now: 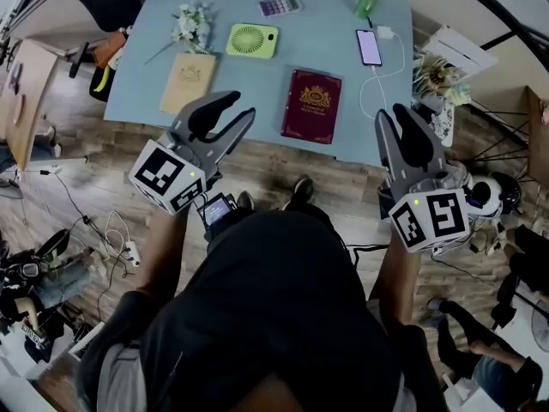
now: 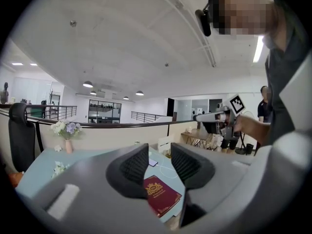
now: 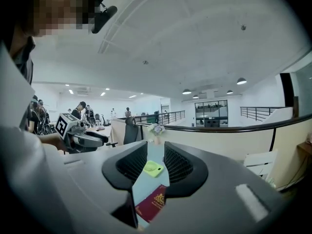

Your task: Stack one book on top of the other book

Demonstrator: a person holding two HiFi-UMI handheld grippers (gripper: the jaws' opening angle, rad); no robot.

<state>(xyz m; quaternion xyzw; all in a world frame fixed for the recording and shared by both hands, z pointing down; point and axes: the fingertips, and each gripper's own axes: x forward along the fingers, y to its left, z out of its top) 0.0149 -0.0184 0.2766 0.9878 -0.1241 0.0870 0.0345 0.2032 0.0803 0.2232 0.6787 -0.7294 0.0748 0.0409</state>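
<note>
Left gripper [image 1: 242, 107] and right gripper [image 1: 393, 115] are both hanging open with nothing in them over my side of the pale blue table [image 1: 257, 84], the maroon gold-crested book [image 1: 311, 106] lying flat, well apart from the tan book [image 1: 188, 81] on its left.

Ahead of the left hand-held gripper [image 1: 244, 106], a bare strip of bench [image 1: 249, 75] is left between the tan book [image 1: 188, 81] and the maroon book [image 1: 311, 106]. Ahead of the right hand-held gripper [image 1: 393, 113], passage is narrowed by a phone [image 1: 369, 47] and its white cable [image 1: 362, 97].
</note>
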